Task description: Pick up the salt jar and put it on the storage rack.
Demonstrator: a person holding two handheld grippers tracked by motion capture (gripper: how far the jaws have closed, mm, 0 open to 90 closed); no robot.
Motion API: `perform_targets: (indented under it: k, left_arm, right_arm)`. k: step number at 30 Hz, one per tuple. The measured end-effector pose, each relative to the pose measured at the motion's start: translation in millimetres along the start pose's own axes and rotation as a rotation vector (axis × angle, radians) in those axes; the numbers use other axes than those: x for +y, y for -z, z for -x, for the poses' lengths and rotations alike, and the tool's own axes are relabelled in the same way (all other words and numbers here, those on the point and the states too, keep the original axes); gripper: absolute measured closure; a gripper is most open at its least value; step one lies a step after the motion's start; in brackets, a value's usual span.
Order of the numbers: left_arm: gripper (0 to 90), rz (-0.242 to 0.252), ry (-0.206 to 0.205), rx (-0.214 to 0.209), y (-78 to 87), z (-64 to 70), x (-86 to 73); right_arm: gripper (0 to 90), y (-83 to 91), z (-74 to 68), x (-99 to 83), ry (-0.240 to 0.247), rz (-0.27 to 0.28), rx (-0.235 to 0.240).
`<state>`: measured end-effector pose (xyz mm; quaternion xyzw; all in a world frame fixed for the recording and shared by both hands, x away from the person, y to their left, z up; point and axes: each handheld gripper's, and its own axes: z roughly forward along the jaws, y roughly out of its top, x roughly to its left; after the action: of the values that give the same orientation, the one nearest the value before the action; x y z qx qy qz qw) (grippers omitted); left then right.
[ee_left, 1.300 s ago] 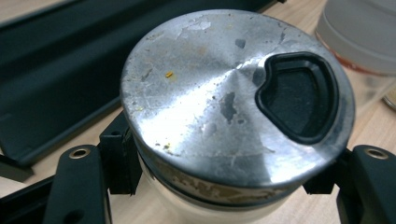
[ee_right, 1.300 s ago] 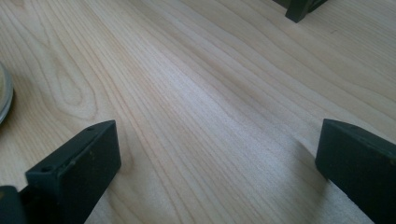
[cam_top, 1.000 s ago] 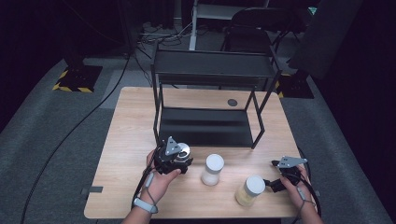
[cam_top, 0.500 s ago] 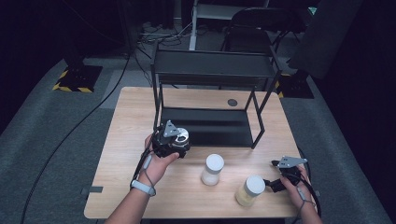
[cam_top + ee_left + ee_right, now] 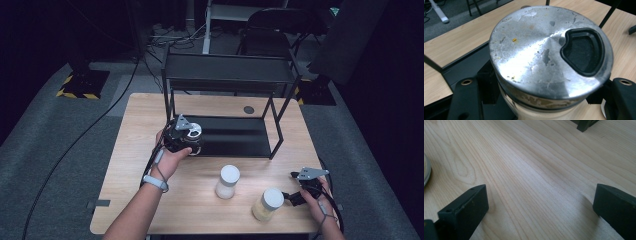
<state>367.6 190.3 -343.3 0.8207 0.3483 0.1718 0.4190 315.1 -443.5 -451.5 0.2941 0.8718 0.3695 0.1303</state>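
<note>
My left gripper point(image 5: 187, 142) is shut on a jar with a scuffed silver lid point(image 5: 546, 47), seen close up in the left gripper view; the lid has a dark shaker opening at its right. In the high view the jar point(image 5: 192, 134) hangs at the front left edge of the black rack's lower shelf point(image 5: 235, 135). Two white-lidded jars stand on the wooden table point(image 5: 135, 165): a pale one point(image 5: 228, 182) and a yellowish one point(image 5: 267, 204). My right gripper point(image 5: 295, 196) rests just right of the yellowish jar; its jaws stand wide apart over bare wood point(image 5: 541, 185).
The black two-level rack point(image 5: 227, 75) occupies the table's far middle, its front right post point(image 5: 276, 137) near the pale jar. A small dark disc point(image 5: 248, 109) lies behind the rack. A black chair point(image 5: 270, 30) stands beyond the table. Cables trail on the floor at left.
My left gripper carried the silver-lidded jar forward and to the right, from the table's front to the edge of the rack's lower shelf. The right gripper stayed still.
</note>
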Motion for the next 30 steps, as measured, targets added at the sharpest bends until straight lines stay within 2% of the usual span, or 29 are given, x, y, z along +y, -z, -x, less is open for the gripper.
perform_targets:
  k: [8, 19, 30]
  left_arm:
    - [30.2, -0.002, 0.01, 0.015, -22.9, -8.6, 1.1]
    - [30.2, -0.035, 0.022, 0.047, -53.1, -15.9, -0.9]
    - [30.2, -0.052, 0.064, 0.051, -71.5, -24.3, -7.6]
  right_arm:
    - [0.0, 0.0, 0.0, 0.0, 0.0, 0.0, 0.0]
    - [0.0, 0.1, -0.5, -0.1, -0.001, 0.0, -0.002]
    - [0.0, 0.2, -1.3, -0.4, -0.004, 0.001, -0.006]
